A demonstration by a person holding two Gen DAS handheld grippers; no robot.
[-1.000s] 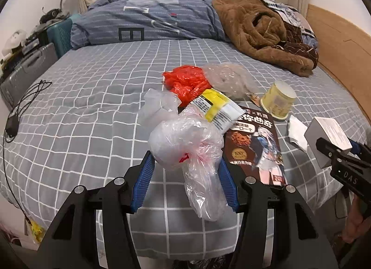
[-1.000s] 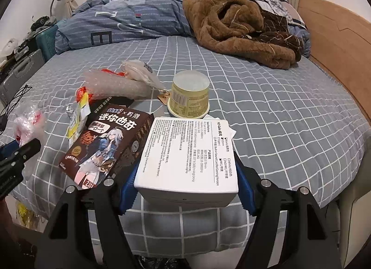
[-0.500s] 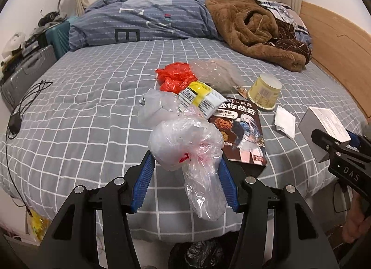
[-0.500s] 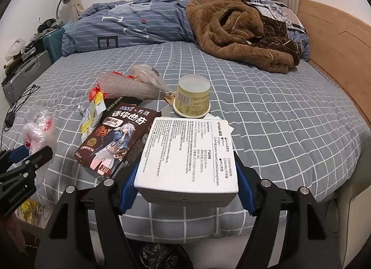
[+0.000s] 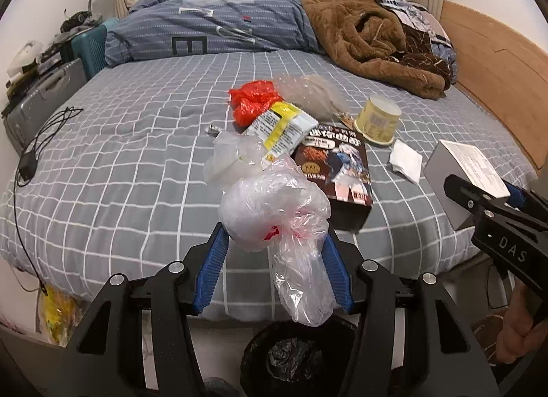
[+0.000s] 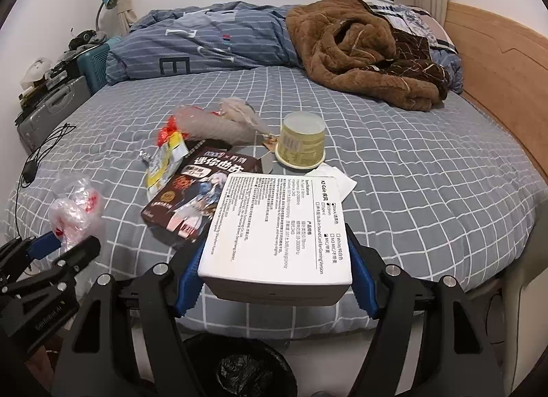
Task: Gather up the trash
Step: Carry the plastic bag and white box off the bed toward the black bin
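Lengthwise, white box [image 6: 277, 225] pointing bedward.

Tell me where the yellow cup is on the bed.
In the right wrist view the yellow cup stands upside down mid-bed, just beyond the white box, right of the dark snack box.

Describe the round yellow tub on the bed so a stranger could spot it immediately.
On the grey checked bed, look to the litter pile near the front edge. At the pile's right end, just beyond the dark printed snack box, stands the pale yellow round tub. It is the only upright cylinder among flat boxes and crumpled bags.
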